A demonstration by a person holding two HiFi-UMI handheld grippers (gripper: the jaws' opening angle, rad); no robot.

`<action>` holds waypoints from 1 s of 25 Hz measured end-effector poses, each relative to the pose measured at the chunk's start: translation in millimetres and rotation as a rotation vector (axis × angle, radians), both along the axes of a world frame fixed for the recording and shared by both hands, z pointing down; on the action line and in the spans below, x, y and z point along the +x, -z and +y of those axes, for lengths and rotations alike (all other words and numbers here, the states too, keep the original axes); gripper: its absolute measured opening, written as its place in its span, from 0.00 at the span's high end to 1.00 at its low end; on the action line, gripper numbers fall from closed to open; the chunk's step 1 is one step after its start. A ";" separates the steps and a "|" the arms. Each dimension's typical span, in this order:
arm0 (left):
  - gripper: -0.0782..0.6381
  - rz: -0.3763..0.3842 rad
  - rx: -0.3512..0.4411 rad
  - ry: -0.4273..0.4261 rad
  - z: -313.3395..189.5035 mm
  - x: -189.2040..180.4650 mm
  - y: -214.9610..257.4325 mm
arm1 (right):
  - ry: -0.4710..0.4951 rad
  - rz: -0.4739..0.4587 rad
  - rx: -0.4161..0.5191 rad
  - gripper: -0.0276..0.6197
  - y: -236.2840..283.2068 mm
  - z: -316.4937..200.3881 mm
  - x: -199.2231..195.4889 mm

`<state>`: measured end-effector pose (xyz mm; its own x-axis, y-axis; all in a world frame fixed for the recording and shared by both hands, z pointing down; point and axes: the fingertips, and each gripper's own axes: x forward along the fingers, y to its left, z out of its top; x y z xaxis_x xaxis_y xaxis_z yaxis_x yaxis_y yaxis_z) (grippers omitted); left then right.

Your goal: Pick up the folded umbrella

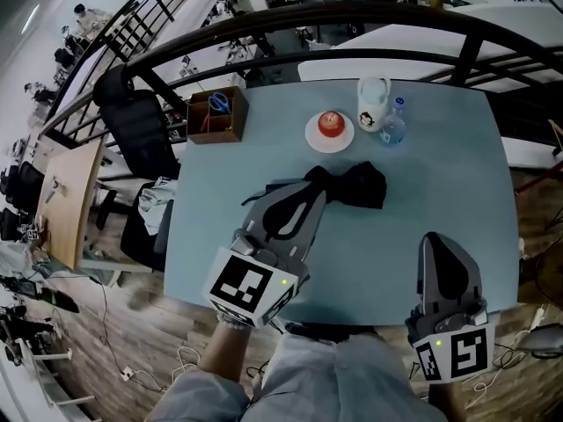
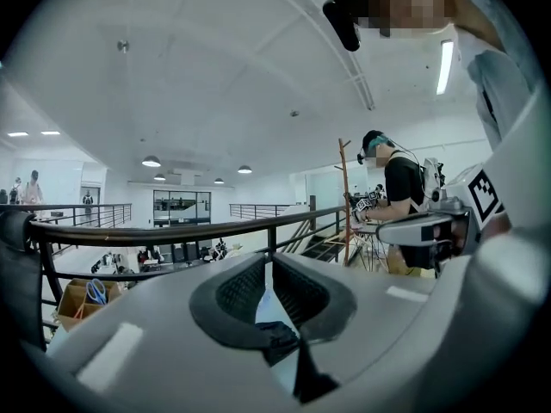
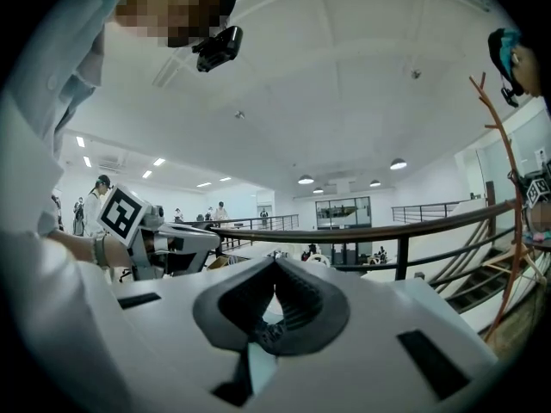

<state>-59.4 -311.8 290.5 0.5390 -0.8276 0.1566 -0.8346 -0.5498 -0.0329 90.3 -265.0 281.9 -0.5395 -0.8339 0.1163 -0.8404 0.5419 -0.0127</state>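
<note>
The folded black umbrella (image 1: 356, 184) lies crumpled on the light blue table (image 1: 440, 192), just past the middle. My left gripper (image 1: 315, 187) points at the umbrella's left end; its tip reaches that end's edge and its jaws are shut. In the left gripper view the left gripper (image 2: 271, 261) has its pads meeting, and no umbrella fabric is clearly pinched. My right gripper (image 1: 433, 240) hovers near the table's front right, apart from the umbrella. Its jaws meet at the tip in the right gripper view (image 3: 275, 265), with nothing between them.
At the table's far side sit a white plate (image 1: 315, 139) with a red apple (image 1: 331, 122), a white mug (image 1: 373, 104) and a water bottle (image 1: 393, 124). A cardboard box (image 1: 215, 117) stands at the far left corner, by a black chair (image 1: 136, 126). A dark railing (image 1: 352, 25) runs behind.
</note>
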 end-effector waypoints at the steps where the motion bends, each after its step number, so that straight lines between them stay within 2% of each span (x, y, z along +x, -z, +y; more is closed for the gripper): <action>1: 0.88 -0.014 -0.002 -0.010 -2.7 1.6 -2.4 | -0.005 0.001 -0.005 0.96 -1.2 0.5 1.8; 6: 0.87 -0.090 -0.043 -0.065 -20.4 11.9 -21.0 | -0.028 -0.002 -0.031 0.96 -3.9 4.0 11.7; 10: 0.73 -0.138 -0.069 -0.096 -37.9 15.1 -44.6 | -0.045 -0.004 -0.046 0.96 -11.6 2.9 15.1; 13: 0.67 -0.185 -0.104 -0.137 -48.2 17.8 -68.5 | -0.056 -0.007 -0.059 0.96 -19.1 2.3 15.0; 18: 0.66 -0.319 -0.164 -0.248 -53.8 35.4 -113.2 | -0.079 0.002 -0.089 0.96 -26.6 8.5 22.6; 25: 0.63 -0.547 -0.300 -0.373 -61.6 40.3 -187.0 | -0.095 -0.013 -0.120 0.96 -40.3 8.9 23.1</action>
